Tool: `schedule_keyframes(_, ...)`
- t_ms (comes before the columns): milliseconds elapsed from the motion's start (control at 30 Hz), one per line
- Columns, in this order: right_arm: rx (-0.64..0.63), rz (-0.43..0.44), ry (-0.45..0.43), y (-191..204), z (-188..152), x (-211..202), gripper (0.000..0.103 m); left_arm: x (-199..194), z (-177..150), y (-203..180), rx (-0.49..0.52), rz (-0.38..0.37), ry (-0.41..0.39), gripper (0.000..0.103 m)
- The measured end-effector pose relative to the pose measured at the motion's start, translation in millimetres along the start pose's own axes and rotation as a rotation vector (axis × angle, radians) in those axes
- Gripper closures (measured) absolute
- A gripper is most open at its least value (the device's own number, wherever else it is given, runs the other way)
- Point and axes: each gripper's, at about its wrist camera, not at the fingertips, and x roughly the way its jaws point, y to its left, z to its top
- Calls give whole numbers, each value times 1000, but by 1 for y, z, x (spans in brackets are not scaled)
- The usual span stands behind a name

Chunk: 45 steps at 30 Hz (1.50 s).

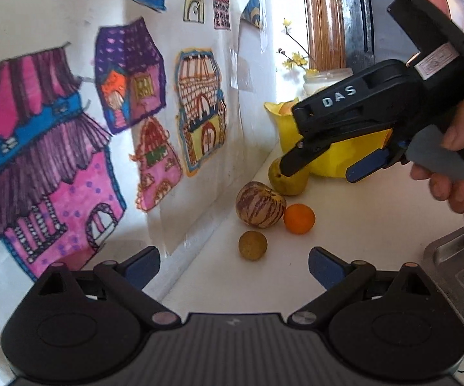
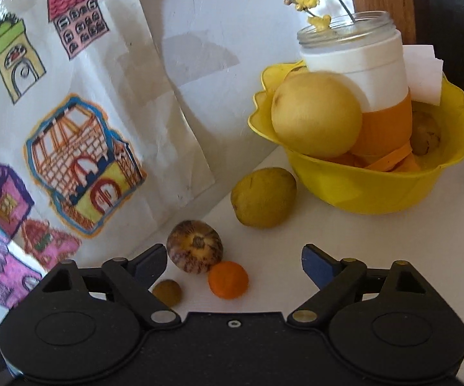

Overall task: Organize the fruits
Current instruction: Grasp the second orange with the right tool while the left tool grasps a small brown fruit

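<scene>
On the white counter by the wall lie a yellow-green pear (image 2: 263, 197) (image 1: 288, 180), a purple-striped round fruit (image 2: 194, 250) (image 1: 260, 204), a small orange (image 2: 228, 279) (image 1: 299, 218) and a small brown round fruit (image 2: 166, 292) (image 1: 252, 245). A yellow bowl (image 2: 376, 189) (image 1: 328, 157) behind them holds a pale yellow fruit (image 2: 316, 114) and a brownish fruit (image 2: 425, 135). My left gripper (image 1: 234, 265) is open and empty, short of the brown fruit. My right gripper (image 2: 234, 262) is open and empty above the fruits; in the left wrist view (image 1: 320, 167) it hovers by the pear and bowl.
A wall with children's house drawings (image 1: 71, 135) runs along the left. A glass jar with a yellow flower sprig (image 2: 354, 61) stands in the bowl beside white paper (image 2: 421, 74). A steel sink edge (image 1: 457, 257) is at the right.
</scene>
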Motion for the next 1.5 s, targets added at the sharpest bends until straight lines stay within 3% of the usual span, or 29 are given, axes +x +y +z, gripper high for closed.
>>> schedule_keyframes(200, -34, -3, 74, -11, 1, 5, 23, 10, -2, 1, -13, -2, 24, 11)
schedule_keyframes(433, 41, 17, 110, -14, -3, 18, 42, 23, -7, 6, -77, 9, 39, 23)
schedule_keyframes(567, 60, 26, 113, -10, -4, 26, 47, 30, -5, 10, -115, 2, 47, 29)
schedule_keyframes(967, 39, 22, 139, 5, -5, 50, 60, 40, -1, 15, -141, -13, 66, 36)
schedule_keyframes(1100, 32, 32, 130, 6, -4, 50, 68, 42, 0, 14, -147, -20, 70, 36)
schedule_keyframes(1500, 7, 27, 146, 8, -4, 42, 69, 57, 7, 11, -184, -29, 86, 42)
